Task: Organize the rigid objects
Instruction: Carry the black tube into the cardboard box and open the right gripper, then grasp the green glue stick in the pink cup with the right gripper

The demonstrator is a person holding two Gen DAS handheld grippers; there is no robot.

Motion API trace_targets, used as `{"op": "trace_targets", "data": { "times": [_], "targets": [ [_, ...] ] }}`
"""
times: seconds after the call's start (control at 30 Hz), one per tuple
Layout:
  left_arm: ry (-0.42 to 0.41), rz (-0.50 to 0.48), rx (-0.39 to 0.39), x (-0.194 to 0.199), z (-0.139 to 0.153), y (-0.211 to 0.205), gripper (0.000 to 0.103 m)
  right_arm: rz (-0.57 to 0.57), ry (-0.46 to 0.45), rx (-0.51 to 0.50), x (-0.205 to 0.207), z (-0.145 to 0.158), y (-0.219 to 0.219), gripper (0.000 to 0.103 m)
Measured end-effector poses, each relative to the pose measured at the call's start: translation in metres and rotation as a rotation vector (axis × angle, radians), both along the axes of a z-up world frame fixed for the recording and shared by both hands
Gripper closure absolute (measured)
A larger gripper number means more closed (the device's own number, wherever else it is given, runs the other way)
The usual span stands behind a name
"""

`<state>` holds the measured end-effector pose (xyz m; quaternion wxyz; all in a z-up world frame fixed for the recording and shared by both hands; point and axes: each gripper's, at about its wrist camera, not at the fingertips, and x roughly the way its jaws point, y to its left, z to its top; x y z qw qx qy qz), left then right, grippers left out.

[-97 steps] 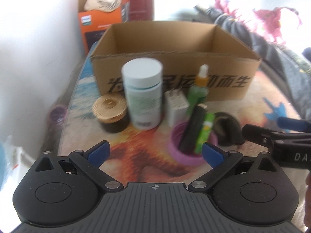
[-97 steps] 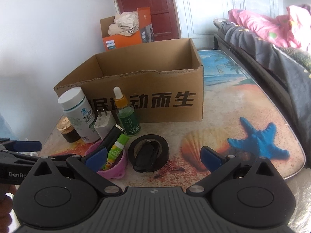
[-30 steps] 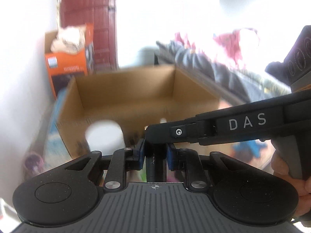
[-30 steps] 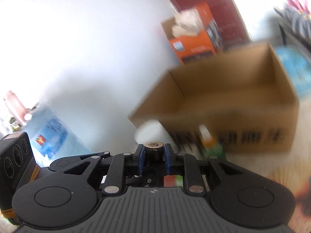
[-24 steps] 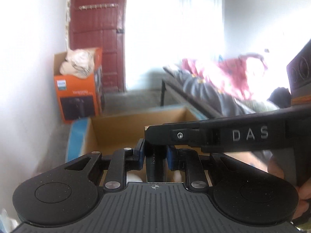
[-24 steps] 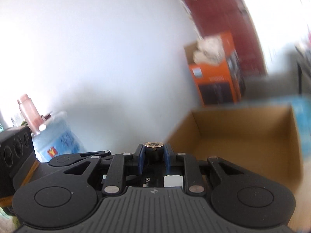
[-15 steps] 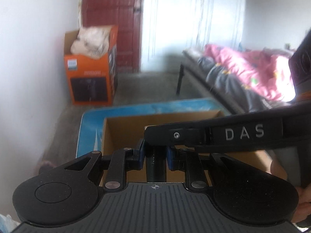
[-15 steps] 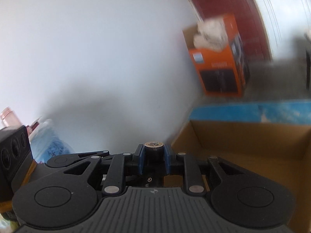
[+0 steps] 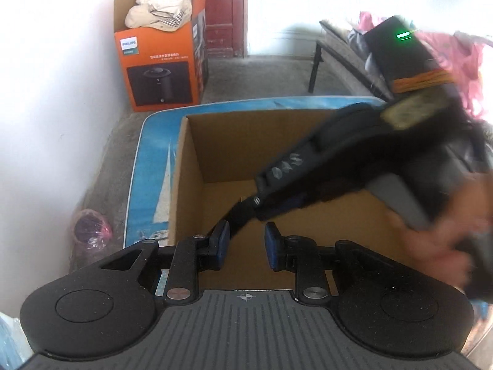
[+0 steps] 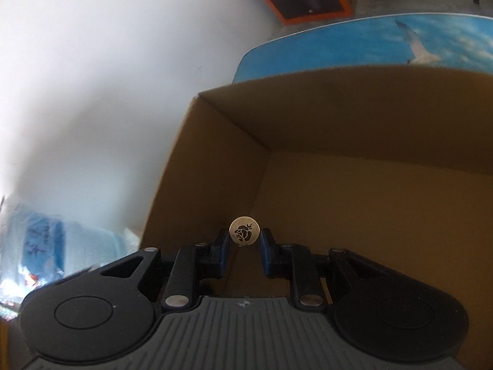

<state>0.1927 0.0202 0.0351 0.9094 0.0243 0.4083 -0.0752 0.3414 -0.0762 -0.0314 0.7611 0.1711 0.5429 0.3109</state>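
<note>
Both grippers hang over the open cardboard box (image 9: 191, 169). The jaws of my left gripper (image 9: 246, 242) are opening, and only the box floor shows between its blue pads. A slim black stick (image 9: 238, 215) slants just past the left pad, up toward the tip of the blurred right gripper (image 9: 274, 200). I cannot tell whether anything holds the stick. In the right wrist view my right gripper (image 10: 243, 243) is shut on a small tube with a round gold cap (image 10: 244, 233) bearing a rose mark. It is over the box's near left corner (image 10: 215, 154).
The box stands on a table top (image 9: 154, 169) printed with sea and sky. An orange carton (image 9: 160, 61) sits on the floor by the red door, with a pink bag (image 9: 89, 231) beside the table. A white wall is at left and a bed (image 9: 462, 55) at right. A person's hand (image 9: 437, 240) holds the right gripper.
Both grippers have moved forward over the box and tipped down into it. The black stick has left my left pads, which have parted slightly. The right gripper has swung off to the right.
</note>
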Motion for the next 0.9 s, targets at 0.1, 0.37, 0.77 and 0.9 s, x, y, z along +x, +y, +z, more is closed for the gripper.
{"op": "trace_targets", "data": {
  "times": [0.1, 0.37, 0.77, 0.9],
  "targets": [
    [-0.031, 0.009, -0.03, -0.007, 0.011, 0.005, 0.077, -0.015, -0.017, -0.012, 0.014, 0.004, 0.007, 0.08],
    [-0.132, -0.015, -0.141, -0.058, 0.038, 0.007, 0.061, -0.09, -0.088, -0.005, 0.013, 0.019, -0.004, 0.049],
    [-0.059, -0.184, -0.271, -0.129, 0.01, -0.007, 0.043, -0.134, -0.312, 0.224, -0.162, 0.093, -0.122, 0.049],
    [0.028, -0.204, -0.266, -0.131, -0.024, -0.026, 0.044, -0.192, -0.268, 0.233, -0.215, 0.058, -0.133, 0.053]
  ]
}}
